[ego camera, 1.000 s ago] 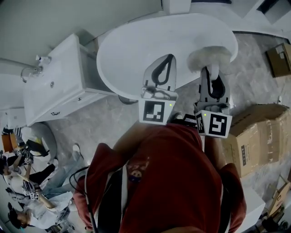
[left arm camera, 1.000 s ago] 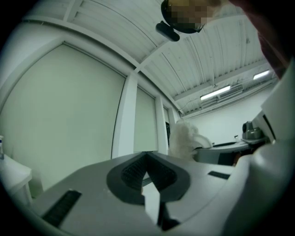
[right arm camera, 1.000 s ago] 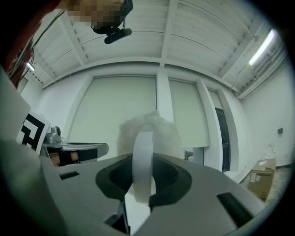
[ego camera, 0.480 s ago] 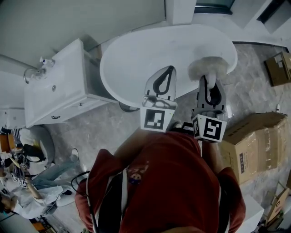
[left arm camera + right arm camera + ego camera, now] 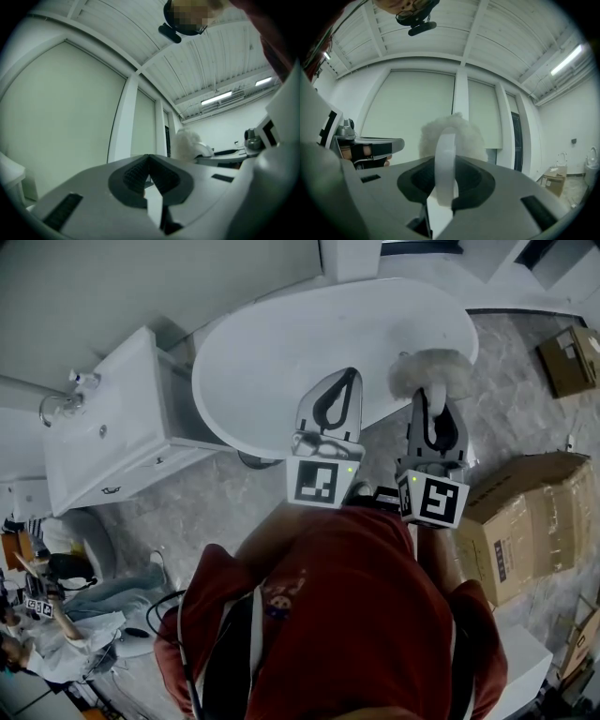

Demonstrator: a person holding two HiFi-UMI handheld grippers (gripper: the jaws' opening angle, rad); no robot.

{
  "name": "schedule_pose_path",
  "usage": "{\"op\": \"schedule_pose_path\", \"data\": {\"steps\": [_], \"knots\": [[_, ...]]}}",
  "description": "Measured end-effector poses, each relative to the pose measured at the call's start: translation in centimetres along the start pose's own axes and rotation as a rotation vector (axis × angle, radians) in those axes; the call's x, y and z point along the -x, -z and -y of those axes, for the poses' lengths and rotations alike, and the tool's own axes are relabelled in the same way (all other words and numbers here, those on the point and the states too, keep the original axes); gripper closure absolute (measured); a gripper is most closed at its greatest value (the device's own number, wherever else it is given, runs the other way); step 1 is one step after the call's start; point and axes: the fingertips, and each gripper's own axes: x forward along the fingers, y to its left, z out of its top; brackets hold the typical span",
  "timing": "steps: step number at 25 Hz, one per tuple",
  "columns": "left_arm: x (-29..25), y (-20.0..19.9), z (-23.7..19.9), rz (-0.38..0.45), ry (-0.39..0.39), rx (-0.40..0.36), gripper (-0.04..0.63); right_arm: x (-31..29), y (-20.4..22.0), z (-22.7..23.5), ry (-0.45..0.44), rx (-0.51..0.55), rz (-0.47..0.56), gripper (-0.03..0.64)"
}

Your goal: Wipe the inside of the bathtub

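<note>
Right gripper clamps the white handle of a fluffy duster, its head over the white bathtub's near rim. Left gripper, jaws pressed together, holds nothing. The duster is best lowered inside, fluff kept flat against the wall.

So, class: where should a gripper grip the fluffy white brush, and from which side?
Its narrow white handle, from the end opposite the fluffy head, as the right gripper does: it fits between the jaws, leaving the head free.
</note>
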Motion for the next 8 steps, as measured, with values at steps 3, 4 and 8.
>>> {"op": "schedule_pose_path", "data": {"steps": [3, 4, 8], "knots": [[-0.4, 0.1, 0.7, 0.002, 0.014, 0.005, 0.58, 0.3, 0.3, 0.7, 0.011, -0.001, -0.007, 0.523], [-0.5, 0.2, 0.9, 0.001, 0.017, 0.006, 0.58, 0.4, 0.3, 1.0, 0.014, 0.0, -0.009, 0.523], [-0.9, 0.3, 1.9, -0.005, 0.027, 0.014, 0.58, 0.7, 0.5, 2.0, 0.022, 0.003, -0.015, 0.523]]}}
